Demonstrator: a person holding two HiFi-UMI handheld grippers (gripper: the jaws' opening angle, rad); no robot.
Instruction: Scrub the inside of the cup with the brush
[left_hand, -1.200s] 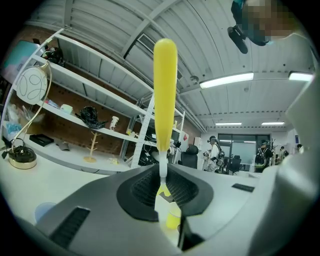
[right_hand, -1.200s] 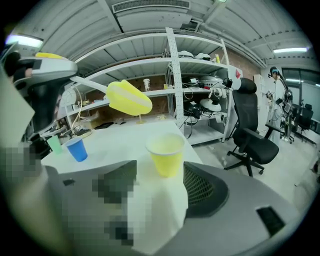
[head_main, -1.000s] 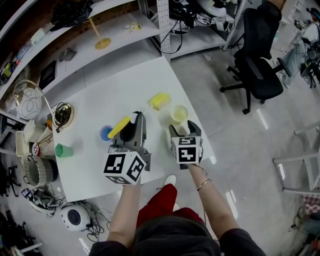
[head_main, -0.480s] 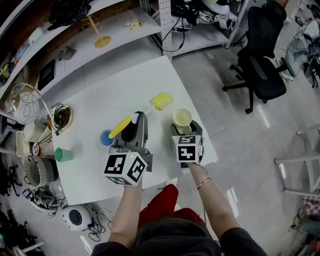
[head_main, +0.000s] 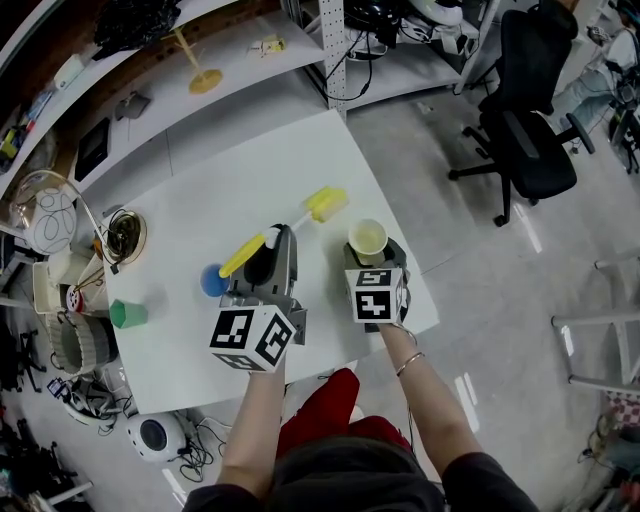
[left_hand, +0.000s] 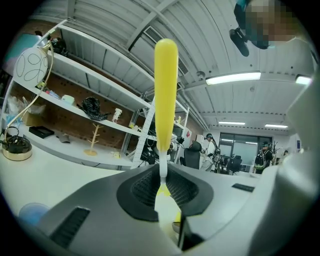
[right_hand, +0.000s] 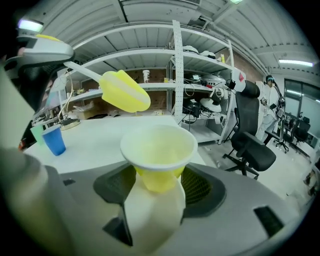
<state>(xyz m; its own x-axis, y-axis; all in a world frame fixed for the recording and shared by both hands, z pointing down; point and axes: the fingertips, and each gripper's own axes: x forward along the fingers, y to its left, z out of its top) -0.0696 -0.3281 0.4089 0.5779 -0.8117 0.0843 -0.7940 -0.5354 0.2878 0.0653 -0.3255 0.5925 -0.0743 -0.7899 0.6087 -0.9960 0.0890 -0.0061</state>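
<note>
The right gripper (right_hand: 159, 186) had its fingers closed on the low part of the yellow cup (right_hand: 159, 150). The cup stood up straight with its open mouth on top, held over the near right side of the white desk (head_main: 220, 190). The left gripper (left_hand: 162, 189) had its fingers shut tight on the brush (left_hand: 165, 95), close to where the thin white stem began. The yellow brush head (head_main: 326, 203) hung near the cup, a little up and to the left, and was not inside it yet. The cup looked thin and light, so it would likely squash if it was squeezed too hard. It could also slip or tip when the brush pushed on it. Holding it low on the wall seemed best, since that left the mouth free. The brush head looked soft, like a sponge, and the stem looked thin enough to bend a bit. The desk looked flat and smooth. A blue cup (head_main: 212, 281) and a green cup (head_main: 127, 314) stood on it, well apart from the yellow cup. Long white shelves (head_main: 230, 62) ran behind the desk. A black chair (head_main: 525, 130) stood on the grey floor (head_main: 470, 270) to the right.
</note>
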